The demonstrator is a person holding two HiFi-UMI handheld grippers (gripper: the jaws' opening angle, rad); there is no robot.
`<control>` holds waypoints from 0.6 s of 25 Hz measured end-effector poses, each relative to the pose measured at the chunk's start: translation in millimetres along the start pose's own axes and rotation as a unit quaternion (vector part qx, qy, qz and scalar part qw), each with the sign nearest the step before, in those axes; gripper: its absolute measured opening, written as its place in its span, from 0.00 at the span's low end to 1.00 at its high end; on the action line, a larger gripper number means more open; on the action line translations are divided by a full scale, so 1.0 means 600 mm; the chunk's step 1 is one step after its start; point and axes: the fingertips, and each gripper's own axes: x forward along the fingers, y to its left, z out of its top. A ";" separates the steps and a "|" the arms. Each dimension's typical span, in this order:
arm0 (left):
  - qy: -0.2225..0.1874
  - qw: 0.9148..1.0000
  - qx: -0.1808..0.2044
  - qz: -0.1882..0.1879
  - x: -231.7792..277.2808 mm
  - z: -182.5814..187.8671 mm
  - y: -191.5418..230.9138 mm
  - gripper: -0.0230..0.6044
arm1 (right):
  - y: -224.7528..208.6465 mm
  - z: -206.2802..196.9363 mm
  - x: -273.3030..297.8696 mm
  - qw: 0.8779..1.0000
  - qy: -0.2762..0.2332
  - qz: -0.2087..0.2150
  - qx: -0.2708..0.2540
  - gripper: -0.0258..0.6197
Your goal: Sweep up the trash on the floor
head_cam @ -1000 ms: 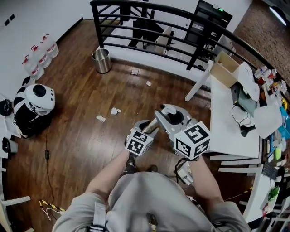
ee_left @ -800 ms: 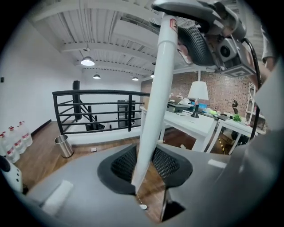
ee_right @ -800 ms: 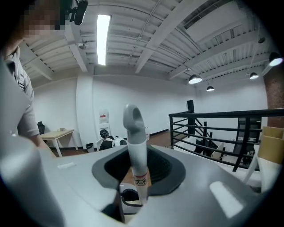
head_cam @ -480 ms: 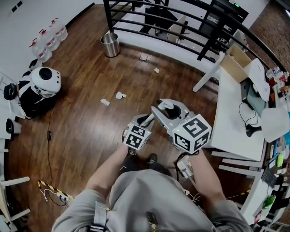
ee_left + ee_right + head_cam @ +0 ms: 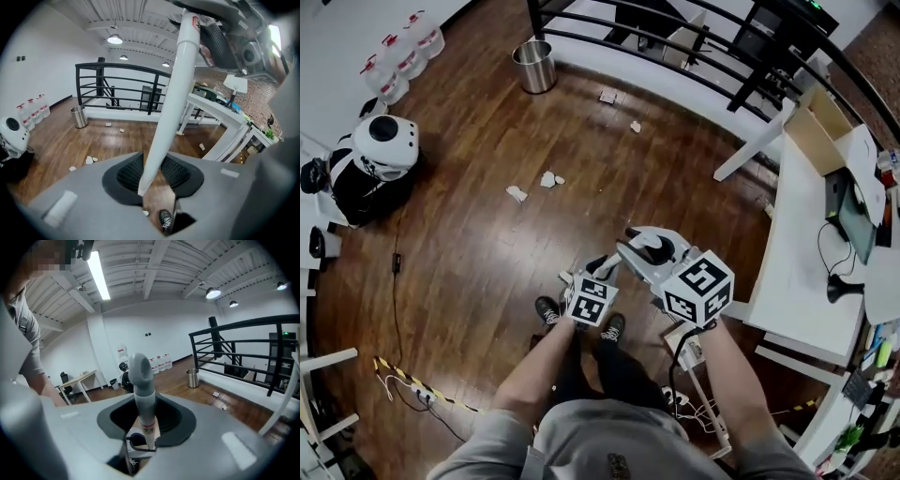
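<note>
Both grippers are on one broom. The right gripper is clamped on the grey loop end and the left gripper is at medium width, closed round the white shaft lower down. We read that as a top hand to steer and a lower hand to push. The shaft slants down past our shoes. The broom head isn't in any view.

Trash relative to the metal bin:
- Two paper scraps lie just right of it, along the railing base.
- A cluster lies on the floor between the bin and us, well apart from the grippers.
- One small bit lies far from the bin, beside our shoe.

Nothing looks swept yet.

Compared with a second ago:
- Both grippers sit lower in the head view.
- Our shoes now show beneath them.
- The bin and scraps have slid toward the top of the frame.
- The scraps keep the same layout around the bin.
</note>
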 end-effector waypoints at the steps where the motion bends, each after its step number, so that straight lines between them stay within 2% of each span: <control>1: 0.001 1.000 -0.004 0.001 0.016 -0.009 0.005 0.22 | -0.012 -0.014 0.008 1.000 0.005 0.001 0.001 0.18; 6: -0.026 0.999 -0.024 0.013 0.082 0.009 0.019 0.23 | -0.084 -0.025 0.021 1.000 0.008 0.002 -0.015 0.18; 10: -0.025 0.999 -0.038 0.019 0.124 0.033 0.029 0.23 | -0.125 -0.023 0.034 0.998 0.034 0.006 -0.047 0.18; 15: -0.027 0.998 -0.051 0.004 0.163 0.068 0.062 0.24 | -0.184 0.000 0.068 0.998 0.040 -0.005 -0.047 0.18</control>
